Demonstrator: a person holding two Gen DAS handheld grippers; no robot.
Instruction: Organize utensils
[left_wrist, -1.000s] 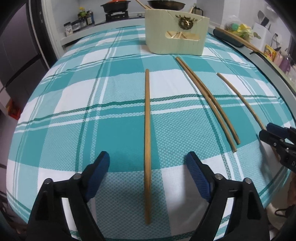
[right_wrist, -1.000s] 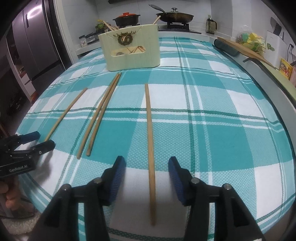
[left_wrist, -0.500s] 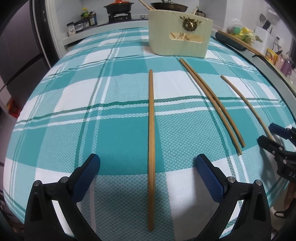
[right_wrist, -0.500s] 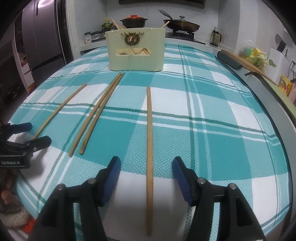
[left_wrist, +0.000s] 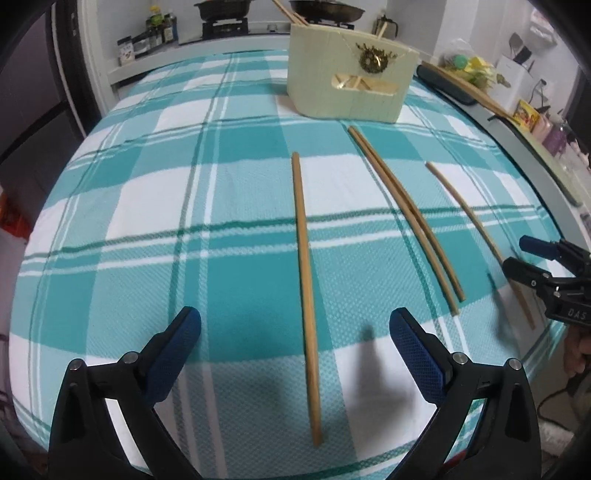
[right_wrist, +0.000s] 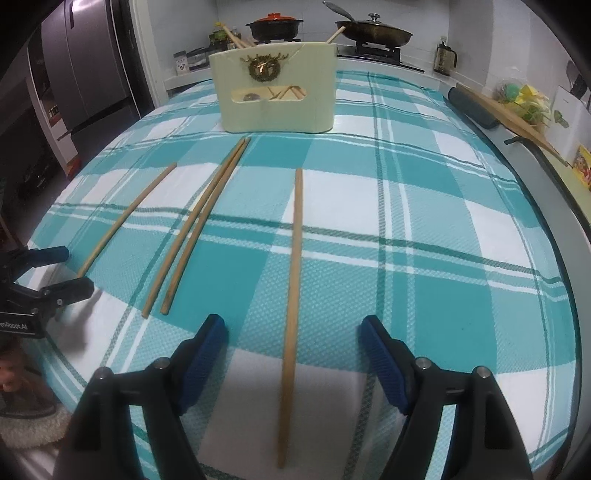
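Left tongs (left_wrist: 295, 347) are standing wide apart, right tongs (right_wrist: 293, 349) are opening, each straddling its own untouched chopstick (left_wrist: 306, 291) (right_wrist: 291, 295); each should be lowering centred before pinching.

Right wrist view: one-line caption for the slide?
Open right hand-held gripper straddles a lone wooden chopstick on the teal plaid tablecloth; three more chopsticks lie left, before the cream utensil holder.
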